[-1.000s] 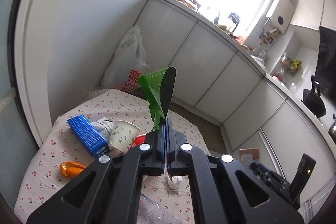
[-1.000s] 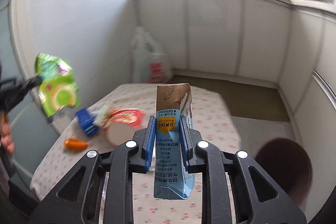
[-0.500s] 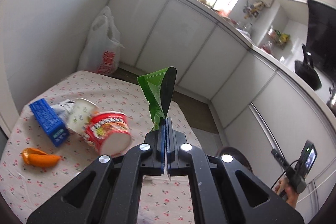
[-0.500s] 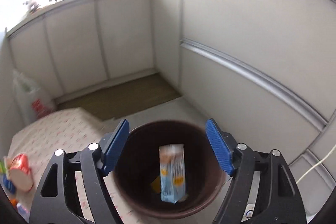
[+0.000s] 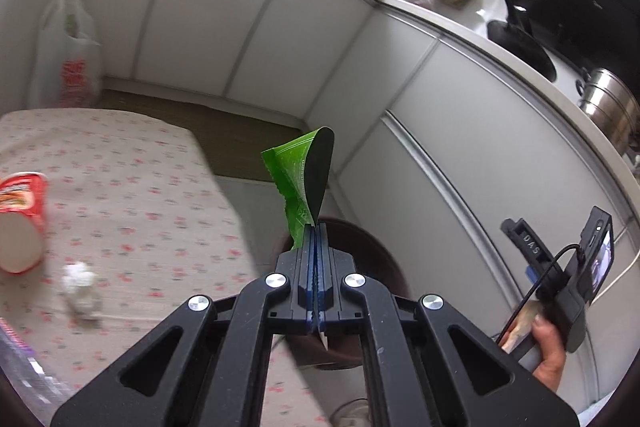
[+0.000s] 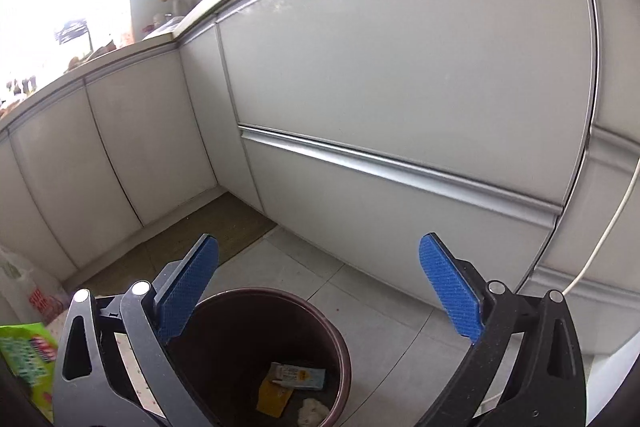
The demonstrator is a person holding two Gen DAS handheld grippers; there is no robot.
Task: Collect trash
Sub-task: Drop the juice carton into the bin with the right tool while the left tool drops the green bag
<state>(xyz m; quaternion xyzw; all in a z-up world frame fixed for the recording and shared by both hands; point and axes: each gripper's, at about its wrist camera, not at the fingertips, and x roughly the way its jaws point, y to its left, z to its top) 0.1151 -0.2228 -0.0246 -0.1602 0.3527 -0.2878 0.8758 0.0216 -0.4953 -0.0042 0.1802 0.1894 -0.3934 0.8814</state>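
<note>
My left gripper (image 5: pixel 316 227) is shut on a green snack wrapper (image 5: pixel 298 179) that sticks up from its pads, at the table's edge with the brown trash bin (image 5: pixel 380 251) just beyond. My right gripper (image 6: pixel 320 291) hangs over the bin (image 6: pixel 240 347), its jaws opening wide with nothing between them. Inside the bin lie a blue-and-white carton (image 6: pixel 298 375), a yellow scrap (image 6: pixel 274 399) and a white wad (image 6: pixel 314 409). The green wrapper (image 6: pixel 28 351) shows at the right wrist view's left edge.
The flower-print table (image 5: pixel 140 187) carries a tipped red cup (image 5: pixel 20 219) and a crumpled tissue (image 5: pixel 80 283). A white plastic bag (image 5: pixel 68 47) stands against the cabinets. A hand (image 5: pixel 548 347) holds the other gripper at right. Grey cabinet fronts (image 6: pixel 400 87) close in behind the bin.
The right gripper swung from the table to the bin, let go of the carton, which fell in, and spread wider. The left gripper swung right with the green wrapper towards the bin.
</note>
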